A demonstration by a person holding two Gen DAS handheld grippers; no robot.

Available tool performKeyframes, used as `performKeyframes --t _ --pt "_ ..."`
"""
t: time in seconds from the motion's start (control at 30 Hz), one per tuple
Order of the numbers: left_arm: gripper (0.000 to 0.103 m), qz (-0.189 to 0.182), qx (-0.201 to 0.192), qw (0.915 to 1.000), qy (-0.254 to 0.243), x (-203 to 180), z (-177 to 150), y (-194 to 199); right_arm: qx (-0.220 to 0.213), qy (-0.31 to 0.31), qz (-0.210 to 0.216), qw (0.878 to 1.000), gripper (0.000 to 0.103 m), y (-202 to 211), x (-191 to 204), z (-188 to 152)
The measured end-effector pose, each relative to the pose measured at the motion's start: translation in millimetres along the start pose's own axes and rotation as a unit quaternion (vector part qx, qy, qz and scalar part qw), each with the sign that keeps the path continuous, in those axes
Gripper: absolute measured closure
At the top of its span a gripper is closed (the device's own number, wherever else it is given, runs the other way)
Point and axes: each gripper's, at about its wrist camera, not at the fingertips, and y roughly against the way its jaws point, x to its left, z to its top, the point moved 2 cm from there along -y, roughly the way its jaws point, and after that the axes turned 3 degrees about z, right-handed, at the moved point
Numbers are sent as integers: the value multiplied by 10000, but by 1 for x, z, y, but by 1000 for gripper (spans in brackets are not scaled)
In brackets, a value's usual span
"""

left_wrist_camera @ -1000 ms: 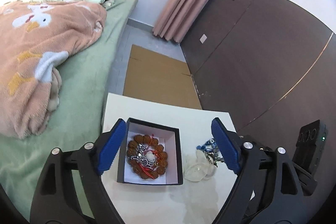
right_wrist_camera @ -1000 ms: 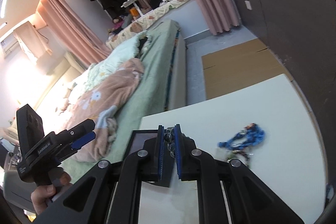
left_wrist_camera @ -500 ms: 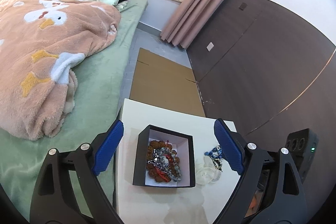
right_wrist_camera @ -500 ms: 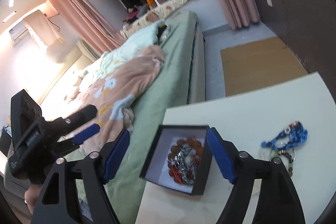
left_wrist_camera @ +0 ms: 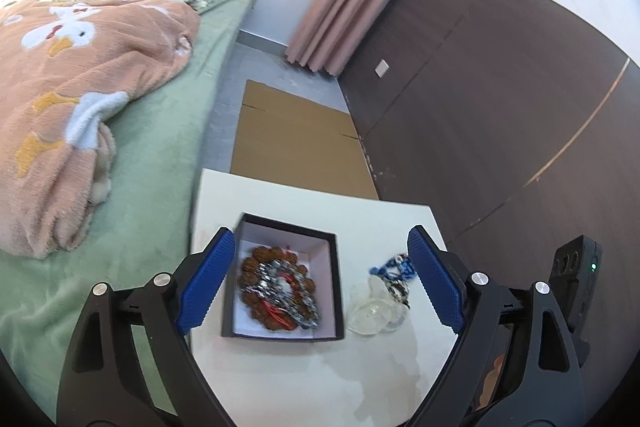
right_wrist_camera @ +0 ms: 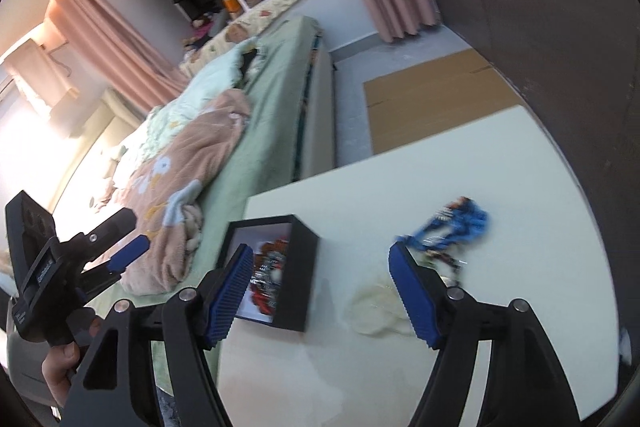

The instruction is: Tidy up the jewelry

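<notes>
A black box (left_wrist_camera: 338, 291) with a white inside stands on the white table (left_wrist_camera: 304, 379). It holds a brown bead bracelet, a silver chain and red cord (left_wrist_camera: 276, 287). Right of it lie a blue bead piece (left_wrist_camera: 394, 265) and a clear plastic pouch (left_wrist_camera: 372, 311). My left gripper (left_wrist_camera: 320, 239) is open above the box, its blue pads wide apart and empty. My right gripper (right_wrist_camera: 320, 255) is also open and holds nothing. In its view the box (right_wrist_camera: 298, 279) is just left of centre, with the blue bead piece (right_wrist_camera: 456, 227) and the pouch (right_wrist_camera: 380, 307) to the right.
A bed with a green sheet (left_wrist_camera: 168, 155) and a pink blanket (left_wrist_camera: 80, 67) borders the table's left side. Flat cardboard (left_wrist_camera: 296, 143) lies on the floor beyond the table. A dark panelled wall (left_wrist_camera: 500, 107) runs along the right. A hand (right_wrist_camera: 60, 367) holds the left gripper at the far left.
My right gripper was shut on a small chain-like piece over the box. It has opened wide and drawn back, and the silver piece lies in the box. The left gripper stays open.
</notes>
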Motion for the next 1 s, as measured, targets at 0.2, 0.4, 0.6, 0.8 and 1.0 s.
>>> performKeyframes --t 0.2,0.4,0.6,0.8,1.0 --pt "16 -115 163 9991 -365 -33 -16 -12 42 -238 -235 9994 33 15 -29 -1" --pt "20 -117 454 9958 -791 -66 -33 -31 47 -406 -538 9977 17 27 -55 -2" --pt "29 -123 787 9914 -1035 -89 -53 -54 127 -671 -554 9961 8 32 -76 1" --pt "43 -104 1094 9865 -1213 -104 -69 -76 215 -919 -615 9936 8 33 -96 3" --pt "45 -31 1396 9801 -1414 -118 -83 -103 216 -1005 -607 9929 8 34 -105 7"
